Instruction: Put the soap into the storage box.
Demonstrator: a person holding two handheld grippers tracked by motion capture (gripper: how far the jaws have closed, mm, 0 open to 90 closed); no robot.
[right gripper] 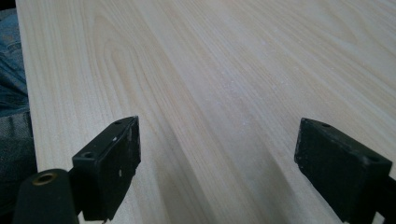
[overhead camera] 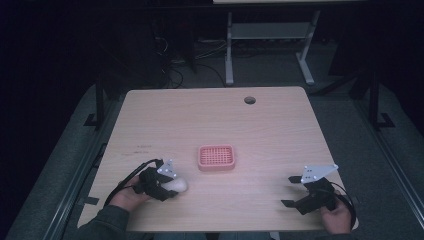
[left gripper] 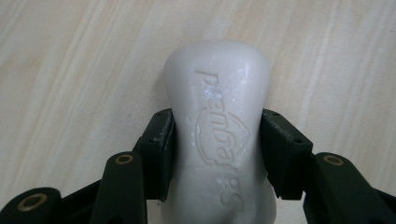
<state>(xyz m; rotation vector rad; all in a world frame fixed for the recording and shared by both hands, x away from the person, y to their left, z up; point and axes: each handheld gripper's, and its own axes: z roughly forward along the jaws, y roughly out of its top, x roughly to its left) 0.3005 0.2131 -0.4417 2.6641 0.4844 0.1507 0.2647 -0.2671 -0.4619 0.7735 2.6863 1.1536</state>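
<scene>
A white bar of soap [left gripper: 219,121] with raised lettering lies on the wooden table, and my left gripper [left gripper: 217,149] is shut on its narrow waist, both pads pressing its sides. In the high view the soap [overhead camera: 177,185] pokes out of the left gripper [overhead camera: 167,186] near the table's front left. A pink soap dish [overhead camera: 216,157] with a slotted top stands at the table's middle, to the right of and beyond the soap. My right gripper [overhead camera: 288,191] hovers open at the front right, jaws wide apart over bare wood [right gripper: 215,116] with nothing between them.
The table [overhead camera: 210,115] has a round cable hole [overhead camera: 249,100] near its far edge. Another desk's white legs [overhead camera: 229,50] stand on the dark floor beyond. In the right gripper view the table's edge and blue fabric [right gripper: 11,79] lie at the left.
</scene>
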